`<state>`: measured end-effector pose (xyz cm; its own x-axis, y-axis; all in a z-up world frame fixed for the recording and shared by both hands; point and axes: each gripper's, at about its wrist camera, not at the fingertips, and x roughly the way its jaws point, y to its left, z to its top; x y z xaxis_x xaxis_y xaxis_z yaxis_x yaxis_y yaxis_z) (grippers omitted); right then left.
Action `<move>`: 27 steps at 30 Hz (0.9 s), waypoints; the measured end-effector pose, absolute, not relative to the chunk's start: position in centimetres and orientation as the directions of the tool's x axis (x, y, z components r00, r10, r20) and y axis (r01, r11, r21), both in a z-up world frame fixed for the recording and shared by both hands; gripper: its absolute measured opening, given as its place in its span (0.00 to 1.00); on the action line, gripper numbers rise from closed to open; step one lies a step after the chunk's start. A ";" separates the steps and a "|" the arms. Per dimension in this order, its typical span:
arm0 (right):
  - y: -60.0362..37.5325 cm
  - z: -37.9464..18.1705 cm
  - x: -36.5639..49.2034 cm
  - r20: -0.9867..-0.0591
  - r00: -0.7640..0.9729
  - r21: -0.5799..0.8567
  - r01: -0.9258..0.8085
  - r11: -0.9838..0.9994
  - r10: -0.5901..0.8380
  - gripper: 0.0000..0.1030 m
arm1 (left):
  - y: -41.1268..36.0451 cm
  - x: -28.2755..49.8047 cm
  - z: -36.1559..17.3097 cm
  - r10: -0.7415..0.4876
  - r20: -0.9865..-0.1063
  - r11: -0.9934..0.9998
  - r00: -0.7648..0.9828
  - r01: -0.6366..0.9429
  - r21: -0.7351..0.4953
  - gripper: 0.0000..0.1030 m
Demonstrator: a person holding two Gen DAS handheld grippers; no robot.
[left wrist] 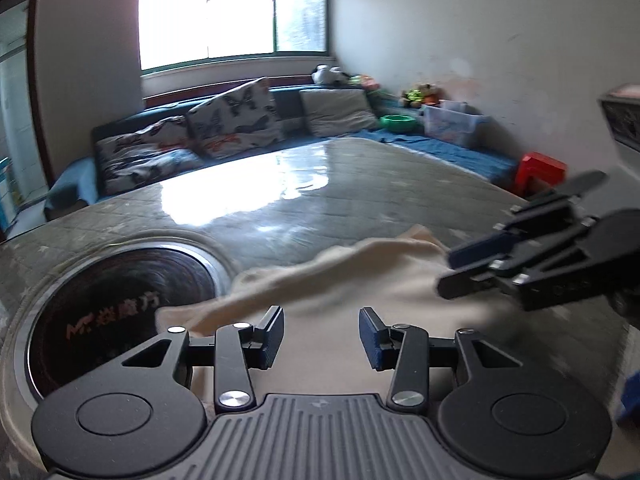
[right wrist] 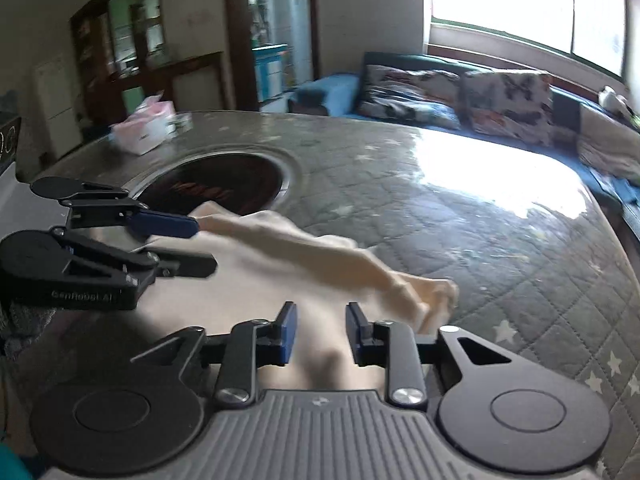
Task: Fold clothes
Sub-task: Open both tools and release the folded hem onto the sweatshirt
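Cream soft garment rumpled on glossy quilted table

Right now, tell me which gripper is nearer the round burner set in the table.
Left. The left gripper hovers beside the burner; the right gripper is farther along the cream garment.

One cream garment, two grippers — left, right (both parted) — one tissue box.
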<state>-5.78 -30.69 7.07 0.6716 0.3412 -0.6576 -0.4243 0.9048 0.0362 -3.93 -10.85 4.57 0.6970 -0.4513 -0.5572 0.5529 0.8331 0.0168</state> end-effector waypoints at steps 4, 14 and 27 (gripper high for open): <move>-29.4 7.2 -7.7 -0.644 0.672 0.005 -0.473 0.881 0.364 0.27 | -11.1 -5.8 3.9 -0.467 -0.560 0.819 0.684 0.573 0.016 0.43; -29.5 4.4 -9.2 -0.640 0.667 0.044 -0.465 0.884 0.382 0.28 | -10.1 -6.1 1.6 -0.469 -0.575 0.839 0.670 0.541 -0.054 0.43; -30.9 4.7 -10.9 -0.668 0.646 -0.003 -0.499 0.867 0.369 0.28 | -10.7 -8.3 1.5 -0.531 -0.590 0.802 0.608 0.586 -0.117 0.43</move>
<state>-10.89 -30.87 4.66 0.6462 0.3694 -0.6678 -0.4986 0.8669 -0.0029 -8.28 -10.67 1.45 0.6082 -0.5310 -0.5900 0.5861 0.8017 -0.1174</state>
